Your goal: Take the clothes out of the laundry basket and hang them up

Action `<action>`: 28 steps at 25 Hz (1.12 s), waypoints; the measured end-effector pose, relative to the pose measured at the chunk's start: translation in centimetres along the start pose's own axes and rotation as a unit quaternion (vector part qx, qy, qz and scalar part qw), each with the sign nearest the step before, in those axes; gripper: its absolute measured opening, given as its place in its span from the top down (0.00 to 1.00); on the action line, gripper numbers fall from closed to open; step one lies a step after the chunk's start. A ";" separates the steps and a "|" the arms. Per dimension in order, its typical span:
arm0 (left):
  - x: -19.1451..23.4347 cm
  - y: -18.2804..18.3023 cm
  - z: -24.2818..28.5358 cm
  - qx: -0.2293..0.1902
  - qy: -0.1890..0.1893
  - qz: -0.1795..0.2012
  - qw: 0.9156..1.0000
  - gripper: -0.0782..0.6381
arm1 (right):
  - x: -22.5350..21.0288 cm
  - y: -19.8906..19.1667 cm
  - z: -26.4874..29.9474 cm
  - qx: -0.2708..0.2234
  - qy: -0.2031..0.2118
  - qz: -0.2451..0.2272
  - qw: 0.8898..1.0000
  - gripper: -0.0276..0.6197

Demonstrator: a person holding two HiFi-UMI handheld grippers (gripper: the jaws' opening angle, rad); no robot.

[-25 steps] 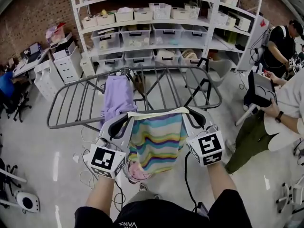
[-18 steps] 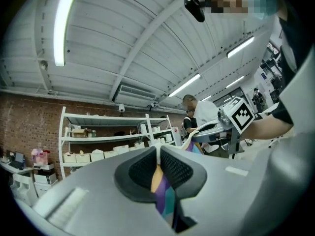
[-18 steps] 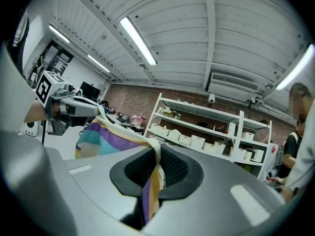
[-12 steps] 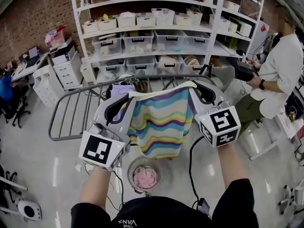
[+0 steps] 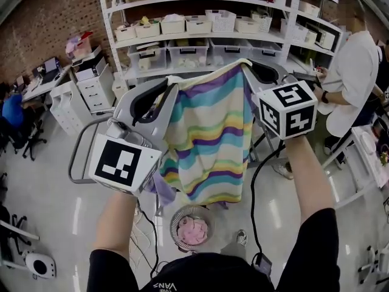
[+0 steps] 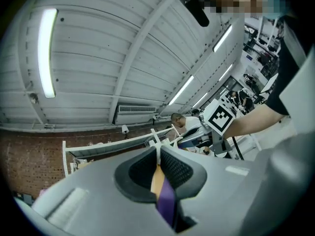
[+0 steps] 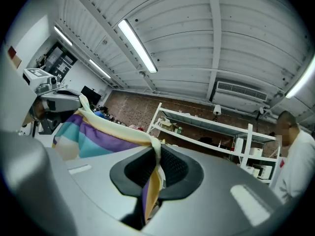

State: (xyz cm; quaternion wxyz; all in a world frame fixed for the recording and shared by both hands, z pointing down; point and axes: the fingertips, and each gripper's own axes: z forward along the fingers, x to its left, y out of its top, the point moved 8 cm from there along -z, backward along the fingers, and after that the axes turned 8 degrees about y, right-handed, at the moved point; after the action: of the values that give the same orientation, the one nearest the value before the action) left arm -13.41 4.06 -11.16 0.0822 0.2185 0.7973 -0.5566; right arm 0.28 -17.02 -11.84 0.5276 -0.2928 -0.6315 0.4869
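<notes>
Pinches the striped cloth thinly by its top edge in left tongs and right tongs, both clamped shut on it — may slip free under a tug and drop towards the laundry basket.

A striped cloth in purple, teal, yellow and cream hangs spread flat, held up by its top corners, above a round wire laundry basket on the floor holding pink clothes

Striped garment screening the drying rack ahead, shelving beyond, person close right, open floor left.
</notes>
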 end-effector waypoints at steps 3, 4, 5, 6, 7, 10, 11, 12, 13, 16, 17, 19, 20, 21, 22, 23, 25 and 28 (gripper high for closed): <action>-0.4 0.7 0.8 -0.010 0.017 0.027 0.999 0.86 | -1.2 0.4 1.6 -0.015 0.015 -0.012 1.000 0.91; -0.6 0.9 1.2 -0.012 0.026 0.036 0.999 0.86 | -1.7 0.5 2.2 -0.020 0.023 -0.016 0.999 0.91; -0.9 1.2 1.8 -0.013 0.035 0.045 0.998 0.86 | -2.5 0.7 2.9 -0.025 0.032 -0.019 0.999 0.91; -1.2 1.5 2.5 -0.014 0.043 0.054 0.997 0.86 | -3.4 0.8 3.6 -0.031 0.041 -0.022 0.998 0.91; -1.4 1.8 3.4 -0.016 0.052 0.063 0.997 0.86 | -4.4 1.1 4.3 -0.038 0.050 -0.024 0.998 0.91; -2.0 2.6 6.1 -0.013 0.084 0.086 0.993 0.86 | -7.3 2.0 6.7 -0.060 0.079 -0.031 0.995 0.91; -2.1 3.0 6.9 -0.010 0.096 0.094 0.991 0.86 | -8.2 2.5 7.4 -0.067 0.089 -0.033 0.993 0.91; -2.2 3.3 7.8 -0.006 0.108 0.103 0.989 0.86 | -9.1 2.9 8.2 -0.073 0.100 -0.034 0.992 0.91; -2.3 3.8 8.6 0.000 0.121 0.112 0.986 0.86 | -9.9 3.4 8.9 -0.080 0.110 -0.035 0.990 0.91; -2.8 4.8 10.6 0.021 0.153 0.142 0.978 0.86 | -11.6 4.5 10.9 -0.096 0.135 -0.043 0.985 0.91; -3.2 4.9 11.0 0.029 0.162 0.152 0.975 0.86 | -11.8 4.6 11.5 -0.099 0.142 -0.046 0.984 0.91; -4.2 4.8 11.6 0.052 0.173 0.170 0.969 0.86 | -12.1 4.2 12.3 -0.104 0.155 -0.049 0.981 0.91; -4.8 4.7 11.8 0.060 0.177 0.177 0.966 0.86 | -12.2 3.8 12.6 -0.106 0.161 -0.048 0.980 0.91; -5.4 4.5 12.1 0.066 0.180 0.183 0.964 0.86 | -12.2 3.4 12.9 -0.109 0.167 -0.046 0.979 0.91; -6.0 4.4 12.4 0.071 0.182 0.187 0.963 0.86 | -12.4 2.9 13.1 -0.110 0.173 -0.042 0.978 0.91; -6.6 4.1 12.8 0.076 0.182 0.190 0.962 0.86 | -12.6 2.4 13.4 -0.109 0.179 -0.038 0.977 0.91; -8.0 3.4 13.6 0.086 0.180 0.189 0.961 0.86 | -13.0 0.9 13.8 -0.103 0.189 -0.029 0.976 0.91; -10.4 1.5 14.9 0.102 0.170 0.177 0.964 0.86 | -13.5 -2.1 14.4 -0.085 0.201 -0.021 0.976 0.91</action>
State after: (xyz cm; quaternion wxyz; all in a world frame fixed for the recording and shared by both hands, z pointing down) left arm -5.10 -11.97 -14.03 0.0198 0.4546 0.6870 -0.5666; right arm -9.41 -34.12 -14.63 0.6273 -0.4150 -0.5573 0.3516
